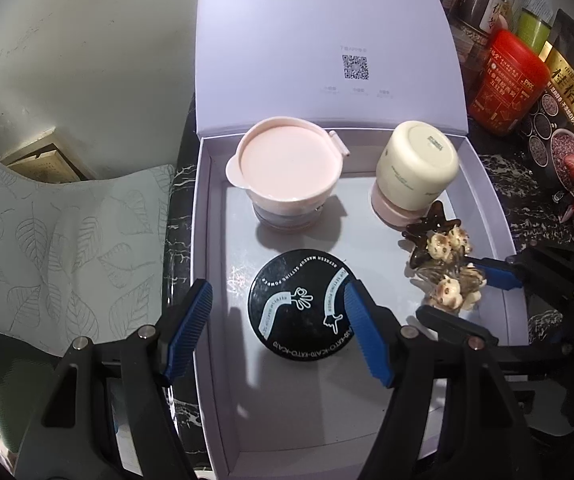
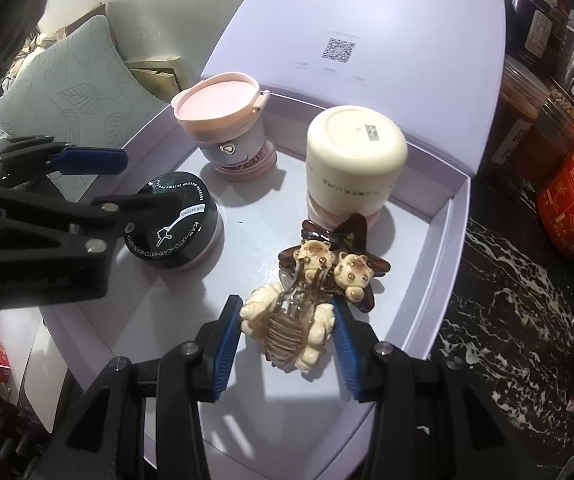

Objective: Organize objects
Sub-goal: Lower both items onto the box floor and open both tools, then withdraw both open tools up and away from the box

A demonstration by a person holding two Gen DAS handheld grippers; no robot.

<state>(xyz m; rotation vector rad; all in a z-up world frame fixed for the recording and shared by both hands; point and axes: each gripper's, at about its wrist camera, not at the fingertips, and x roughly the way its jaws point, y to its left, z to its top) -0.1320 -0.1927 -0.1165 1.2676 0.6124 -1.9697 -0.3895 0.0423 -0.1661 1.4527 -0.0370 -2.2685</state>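
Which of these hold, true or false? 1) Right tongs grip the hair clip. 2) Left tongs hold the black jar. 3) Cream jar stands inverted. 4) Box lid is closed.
1) The right tongs are shut on the cream bear-decorated hair claw clip: true.
2) The left tongs grip the black round powder jar: false, they are open above it.
3) The cream cylindrical jar stands upside down: true.
4) The lilac cardboard box is closed: false, its lid stands open.

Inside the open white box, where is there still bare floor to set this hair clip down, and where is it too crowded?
Bare floor lies along the box's near end, in front of the black powder jar, and in the strip between that jar and the pink lidded cup. The right side is crowded: cream jar, star clip and the bear clip in the right gripper.
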